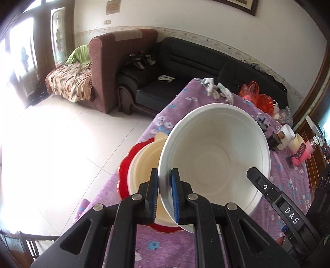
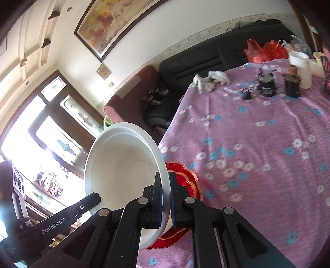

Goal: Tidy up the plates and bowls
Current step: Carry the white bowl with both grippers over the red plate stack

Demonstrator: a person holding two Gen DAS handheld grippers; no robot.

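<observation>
Over the table's near corner, the white bowl [image 1: 214, 152] hangs tilted, carried by both tools. Left gripper [image 1: 165, 198] is clamped tight on one rim; right gripper [image 2: 166, 198] is clamped on the opposite rim. Below sit a cream bowl [image 1: 144, 165] on a red plate [image 1: 123, 171], upon the purple cloth [image 2: 257, 144]. Judged step: transport for stacking. Next move calls for levelling and centring before lowering. Legible markings: "DAS", "GenRobot.AI".

White walls [image 1: 185, 18] with a framed painting [image 2: 111, 26], pale tiled floor [image 1: 61, 144], black sofa [image 1: 196, 59], brown armchair [image 1: 115, 61], bright windows [image 2: 26, 140].
</observation>
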